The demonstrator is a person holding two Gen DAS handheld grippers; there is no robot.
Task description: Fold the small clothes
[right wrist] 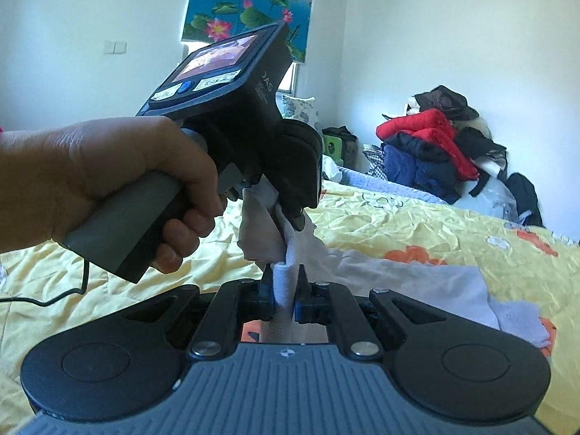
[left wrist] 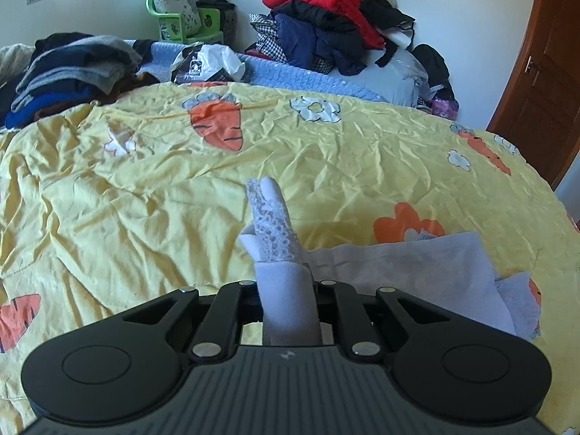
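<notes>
A small white garment with a lace trim [left wrist: 272, 217] is lifted off the yellow carrot-print bed cover [left wrist: 145, 181]. My left gripper [left wrist: 286, 272] is shut on a bunched white fold of it, and the lace edge sticks up past the fingers. The rest of the garment [left wrist: 417, 264] trails to the right onto the bed. In the right wrist view my right gripper [right wrist: 284, 279] is shut on a ribbed white edge of the same garment [right wrist: 417, 282]. Just above it a hand [right wrist: 108, 174] holds the left gripper [right wrist: 290, 214], which pinches the cloth.
A heap of red and dark jackets [left wrist: 326, 25] lies at the far end of the bed. A stack of folded dark clothes [left wrist: 72, 72] sits at the far left beside a plastic bag [left wrist: 206, 61]. A wooden door [left wrist: 543, 90] stands at the right.
</notes>
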